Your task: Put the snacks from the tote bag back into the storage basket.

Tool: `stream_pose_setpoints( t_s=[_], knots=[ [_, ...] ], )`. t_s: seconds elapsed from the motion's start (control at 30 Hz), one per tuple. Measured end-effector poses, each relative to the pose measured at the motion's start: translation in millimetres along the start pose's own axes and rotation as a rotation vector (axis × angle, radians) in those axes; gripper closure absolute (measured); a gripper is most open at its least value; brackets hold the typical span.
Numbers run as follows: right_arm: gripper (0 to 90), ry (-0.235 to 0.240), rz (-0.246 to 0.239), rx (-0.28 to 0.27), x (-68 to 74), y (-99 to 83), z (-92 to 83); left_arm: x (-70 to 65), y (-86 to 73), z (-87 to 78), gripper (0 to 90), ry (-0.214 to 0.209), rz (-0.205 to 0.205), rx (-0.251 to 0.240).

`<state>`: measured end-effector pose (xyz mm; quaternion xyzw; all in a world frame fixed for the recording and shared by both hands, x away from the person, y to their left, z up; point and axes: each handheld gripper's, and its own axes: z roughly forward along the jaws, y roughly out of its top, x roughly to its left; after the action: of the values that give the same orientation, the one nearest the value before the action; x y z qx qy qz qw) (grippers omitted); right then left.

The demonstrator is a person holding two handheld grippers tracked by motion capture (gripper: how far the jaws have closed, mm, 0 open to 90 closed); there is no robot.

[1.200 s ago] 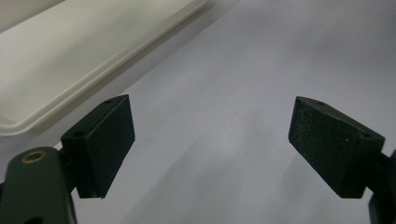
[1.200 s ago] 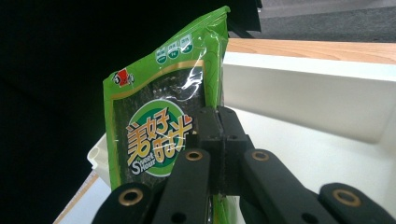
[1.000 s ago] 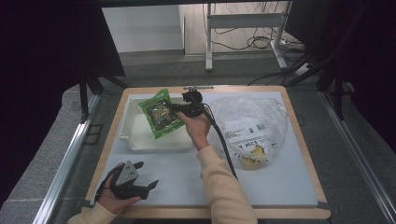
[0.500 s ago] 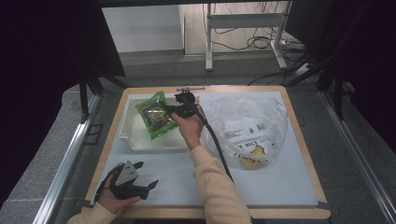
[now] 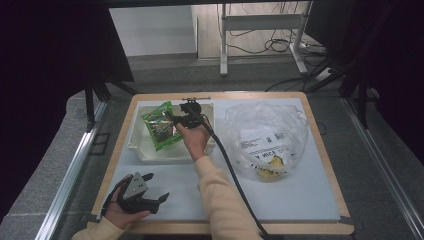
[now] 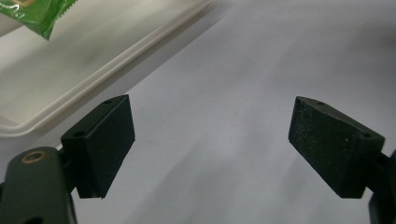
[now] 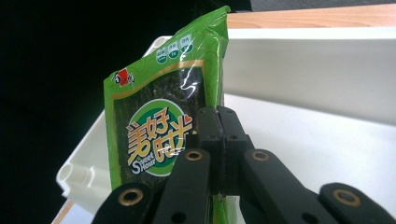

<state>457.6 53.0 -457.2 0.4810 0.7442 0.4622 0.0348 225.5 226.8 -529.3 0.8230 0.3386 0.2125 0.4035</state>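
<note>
My right gripper (image 5: 176, 120) pinches a green snack packet (image 5: 161, 126), holding it above the white tray (image 5: 134, 145) at the far left of the tabletop (image 5: 300, 200). My left gripper (image 5: 150, 192) rests spread at the near left. A clear plastic bag (image 5: 265, 137) lies to the right.

Lab or test room. Wood-edged counter (image 5: 320, 130) on metal rails (image 5: 65, 180); at 12 o'clock, loose floor cables (image 5: 260, 46) under a metal desk frame (image 5: 223, 45); dark curtains (image 5: 50, 75) at 9.
</note>
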Motion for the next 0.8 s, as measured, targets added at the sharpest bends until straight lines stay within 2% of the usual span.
stream_pose_setpoints(
  t_s=[0.23,0.37,0.47,0.57,0.73,0.8],
  knots=[
    [90.0,-0.043,0.028,0.021,1.8,-9.0,10.5,-0.2,1.1,-3.1,14.4,-0.011,-0.005,-0.017],
    [90.0,-0.067,0.046,0.008,5.0,-10.0,12.6,0.3,0.5,-5.7,14.3,-0.013,-0.005,-0.024],
    [90.0,-0.076,0.079,-0.003,6.1,-11.4,13.8,-0.7,0.5,-5.7,14.4,-0.007,-0.005,-0.031],
    [90.0,-0.09,0.106,-0.007,7.3,-12.6,16.3,-2.8,1.7,-6.3,14.4,-0.004,0.013,-0.034],
    [90.0,-0.139,0.097,-0.008,9.0,-14.8,20.5,-4.4,3.3,-7.3,14.3,-0.006,0.031,-0.041],
    [90.0,-0.154,0.108,-0.044,8.7,-17.1,21.7,-4.3,3.5,-6.6,14.3,-0.008,0.027,-0.039]
  ],
)
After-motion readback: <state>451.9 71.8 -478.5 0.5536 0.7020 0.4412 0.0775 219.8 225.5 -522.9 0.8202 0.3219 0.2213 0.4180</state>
